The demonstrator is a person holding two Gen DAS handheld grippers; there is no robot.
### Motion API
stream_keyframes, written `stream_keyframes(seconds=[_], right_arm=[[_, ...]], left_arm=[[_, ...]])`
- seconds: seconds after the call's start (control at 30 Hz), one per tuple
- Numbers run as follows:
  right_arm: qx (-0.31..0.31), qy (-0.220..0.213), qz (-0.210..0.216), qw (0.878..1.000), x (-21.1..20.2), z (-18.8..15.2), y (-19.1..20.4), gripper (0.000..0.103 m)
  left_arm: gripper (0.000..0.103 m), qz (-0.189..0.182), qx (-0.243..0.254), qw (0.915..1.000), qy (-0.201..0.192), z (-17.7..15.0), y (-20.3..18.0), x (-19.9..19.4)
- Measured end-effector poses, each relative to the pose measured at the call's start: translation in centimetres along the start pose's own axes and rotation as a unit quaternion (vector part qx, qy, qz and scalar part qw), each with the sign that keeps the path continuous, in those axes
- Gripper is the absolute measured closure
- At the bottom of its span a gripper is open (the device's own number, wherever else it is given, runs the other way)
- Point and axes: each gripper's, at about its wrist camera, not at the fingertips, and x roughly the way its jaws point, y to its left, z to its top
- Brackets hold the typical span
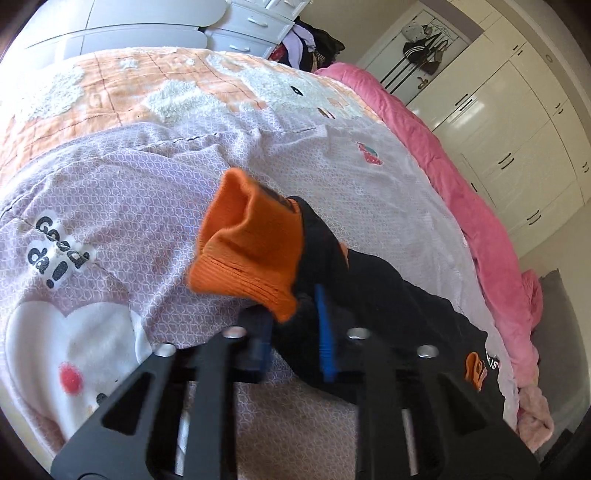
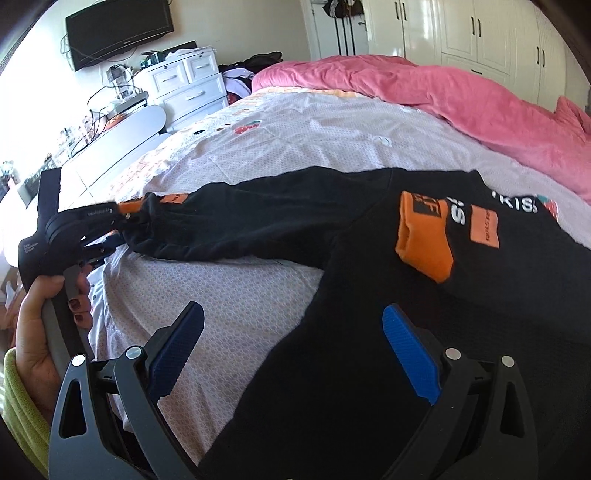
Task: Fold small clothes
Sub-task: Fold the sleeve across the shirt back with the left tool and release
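Note:
A small black sweatshirt (image 2: 369, 369) with orange cuffs and white lettering lies on the bed. My left gripper (image 1: 295, 332) is shut on the end of its left sleeve (image 1: 369, 288), with the orange cuff (image 1: 243, 243) sticking out past the fingers. In the right wrist view the left gripper (image 2: 110, 232) holds that sleeve (image 2: 240, 225) stretched out to the left. The other sleeve is folded over the chest, its orange cuff (image 2: 424, 240) lying on the front. My right gripper (image 2: 291, 350) is open and empty, hovering over the sweatshirt's lower left edge.
The bed is covered by a lilac patterned quilt (image 1: 129, 206) with cartoon patches. A pink duvet (image 2: 461, 96) is heaped along the far side. White drawers (image 2: 184, 88) and a wall television (image 2: 118, 33) stand beyond the bed, and white wardrobes (image 1: 517, 129) line the wall.

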Motion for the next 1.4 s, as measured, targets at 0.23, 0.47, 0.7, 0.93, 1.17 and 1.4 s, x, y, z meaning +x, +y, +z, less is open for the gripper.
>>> stream_keyframes(seconds=[0.23, 0.47, 0.7, 0.93, 1.17, 1.4], right_arm=[[0.048, -0.007, -0.003, 0.999, -1.8, -1.3, -3.6, 0.006], [0.089, -0.046, -0.035, 0.994, -5.9, -1.8, -8.8, 0.006], [0.13, -0.082, -0.084, 0.985, -9.3, -2.7, -14.2, 0.006], [0.185, -0.098, -0.107, 0.972, -10.7, -3.7, -19.6, 0.006], [0.219, -0.094, -0.118, 0.964, -10.4, -4.6, -22.3, 0.006], [0.238, -0.099, -0.135, 0.957, -10.3, -4.9, -23.5, 0.006]], left_arm=[[0.094, -0.025, 0.053, 0.9969, -0.053, -0.5, -2.7, -3.4], [0.095, -0.09, 0.13, 0.9854, -0.064, -2.9, -10.1, -5.8], [0.095, -0.143, 0.221, 0.9642, -0.031, -7.2, -18.9, -4.8], [0.095, -0.173, 0.324, 0.9301, 0.017, -12.9, -26.0, -1.4], [0.095, -0.172, 0.371, 0.9098, 0.068, -16.9, -26.4, 2.3], [0.081, -0.19, 0.419, 0.8804, 0.114, -20.2, -27.1, 2.8]])
